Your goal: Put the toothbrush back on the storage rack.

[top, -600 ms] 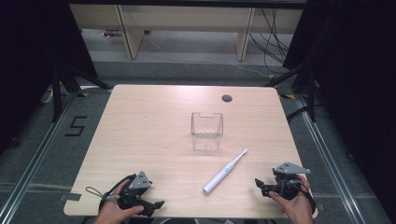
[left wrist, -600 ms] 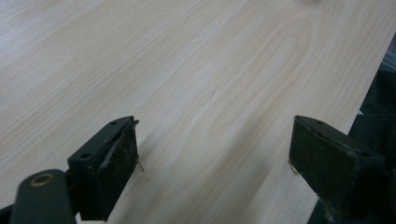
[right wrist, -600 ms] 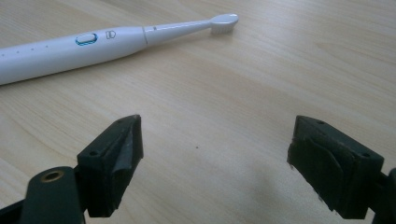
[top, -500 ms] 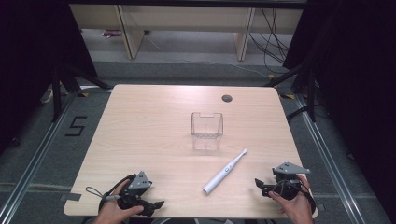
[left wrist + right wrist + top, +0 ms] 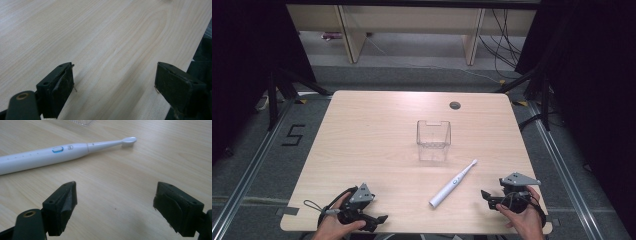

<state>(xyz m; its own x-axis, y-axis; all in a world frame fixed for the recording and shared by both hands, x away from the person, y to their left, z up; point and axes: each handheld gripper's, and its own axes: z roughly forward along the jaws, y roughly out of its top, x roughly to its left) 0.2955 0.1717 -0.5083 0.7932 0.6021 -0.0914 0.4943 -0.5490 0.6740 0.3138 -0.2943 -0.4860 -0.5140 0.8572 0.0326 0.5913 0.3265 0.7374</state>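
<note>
A white electric toothbrush [image 5: 453, 183] lies flat on the wooden table [image 5: 372, 135], its brush head pointing toward the far right. The right gripper view shows the toothbrush [image 5: 62, 152] close ahead, with a blue-ringed button on its handle. A clear plastic cup [image 5: 433, 140] stands upright near the table's middle, just beyond the brush. My right gripper [image 5: 488, 196] rests near the front right edge, open and empty, its jaws [image 5: 113, 207] spread wide. At the front left my left gripper [image 5: 379, 221] is open too, with bare wood between its fingers [image 5: 60, 87].
A round cable hole [image 5: 455, 105] sits near the table's far edge. Shelving legs and cables stand on the floor beyond. The table's front edge [image 5: 197, 57] runs close beside my left gripper.
</note>
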